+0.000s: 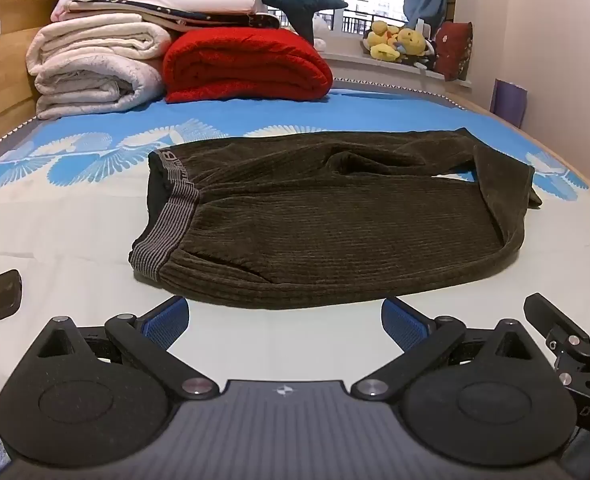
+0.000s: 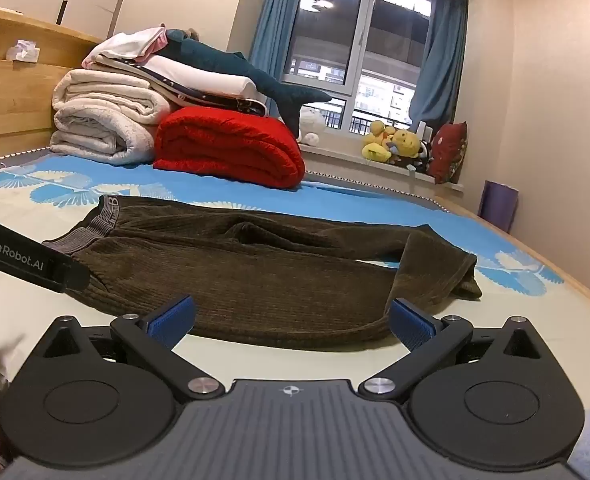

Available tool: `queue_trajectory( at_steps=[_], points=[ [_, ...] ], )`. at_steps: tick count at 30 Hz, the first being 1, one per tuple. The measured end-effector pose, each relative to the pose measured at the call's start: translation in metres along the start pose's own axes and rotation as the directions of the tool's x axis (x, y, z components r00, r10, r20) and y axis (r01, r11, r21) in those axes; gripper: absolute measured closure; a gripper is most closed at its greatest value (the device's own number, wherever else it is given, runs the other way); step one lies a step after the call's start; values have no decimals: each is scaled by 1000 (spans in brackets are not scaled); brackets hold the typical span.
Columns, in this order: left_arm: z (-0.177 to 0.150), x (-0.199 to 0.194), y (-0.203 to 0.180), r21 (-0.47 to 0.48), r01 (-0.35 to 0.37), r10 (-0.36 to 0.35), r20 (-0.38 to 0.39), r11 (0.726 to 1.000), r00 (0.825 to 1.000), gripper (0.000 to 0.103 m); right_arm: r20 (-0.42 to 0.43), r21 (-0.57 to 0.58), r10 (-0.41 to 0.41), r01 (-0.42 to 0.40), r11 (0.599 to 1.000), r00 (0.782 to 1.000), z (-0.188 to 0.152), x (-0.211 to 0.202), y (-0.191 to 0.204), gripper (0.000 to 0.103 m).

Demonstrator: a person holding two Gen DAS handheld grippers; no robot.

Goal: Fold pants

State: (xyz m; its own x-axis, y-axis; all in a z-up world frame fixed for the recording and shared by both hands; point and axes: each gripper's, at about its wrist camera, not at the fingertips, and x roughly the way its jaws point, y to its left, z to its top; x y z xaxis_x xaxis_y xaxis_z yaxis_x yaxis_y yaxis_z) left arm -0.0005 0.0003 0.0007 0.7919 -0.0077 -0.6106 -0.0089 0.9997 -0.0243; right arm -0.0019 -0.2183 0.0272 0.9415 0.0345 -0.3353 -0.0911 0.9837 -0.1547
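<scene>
The dark olive ribbed corduroy pants [image 1: 327, 224] lie across the pale bed sheet [image 1: 75, 240], long axis left to right, grey striped waistband [image 1: 167, 220] left. Just near of them, the left gripper [image 1: 285, 320] and right gripper [image 2: 291, 320] hover spread wide, empty.

Bare bed [image 1: 75, 240] sheet lies open at lower left and centre; pants [image 1: 327, 224] fill mid-frame, folded blankets [image 1: 95, 64] block the upper left.

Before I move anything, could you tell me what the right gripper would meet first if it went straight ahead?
Probably the near edge of the brown pants; the open right gripper points straight at them, though depth is unclear.
</scene>
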Motion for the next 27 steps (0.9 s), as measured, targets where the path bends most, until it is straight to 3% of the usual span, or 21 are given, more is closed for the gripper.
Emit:
queue_trajectory(
  at_steps=[27],
  points=[
    [0,-1,-1,21,19,-20,21,1000,1000,0,-4,-3,-4,4,1000,1000,0,2,3,1]
  ],
)
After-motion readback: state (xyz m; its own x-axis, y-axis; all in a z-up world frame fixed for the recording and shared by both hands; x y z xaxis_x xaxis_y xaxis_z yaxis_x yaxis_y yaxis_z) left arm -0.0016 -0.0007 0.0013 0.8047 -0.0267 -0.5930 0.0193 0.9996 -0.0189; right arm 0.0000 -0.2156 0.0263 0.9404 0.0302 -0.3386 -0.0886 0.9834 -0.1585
